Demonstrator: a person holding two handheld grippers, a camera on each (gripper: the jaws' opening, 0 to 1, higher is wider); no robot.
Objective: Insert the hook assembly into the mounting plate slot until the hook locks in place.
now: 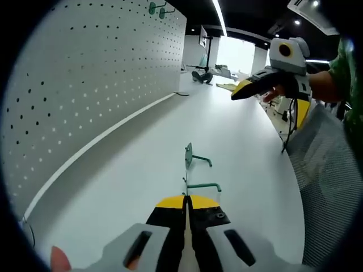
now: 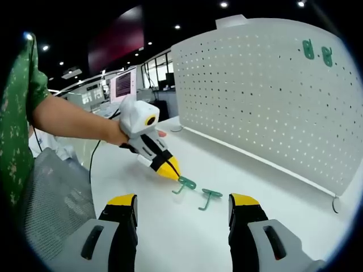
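Two green hooks lie on the white table [image 1: 142,170]. The nearer hook [image 1: 201,186] [image 2: 184,183] sits right at the yellow tips of my left gripper [image 1: 186,202] [image 2: 169,169], which is shut and seems to pinch its flat plate. The second hook [image 1: 193,157] [image 2: 210,194] lies free just beyond it. The white pegboard [image 1: 85,73] [image 2: 266,85] stands upright along the table's edge, with two green hooks [image 1: 159,8] [image 2: 316,52] mounted near its top. My right gripper [image 2: 182,218] [image 1: 249,88] hovers open above the table, a short way from both loose hooks.
A grey mesh chair [image 1: 329,170] [image 2: 51,192] stands at the table's open side. The person's arm and green sleeve [image 2: 22,102] reach in from there. A monitor [image 2: 123,85] and other desks sit at the far end. A small ring [image 2: 336,204] lies by the pegboard's foot.
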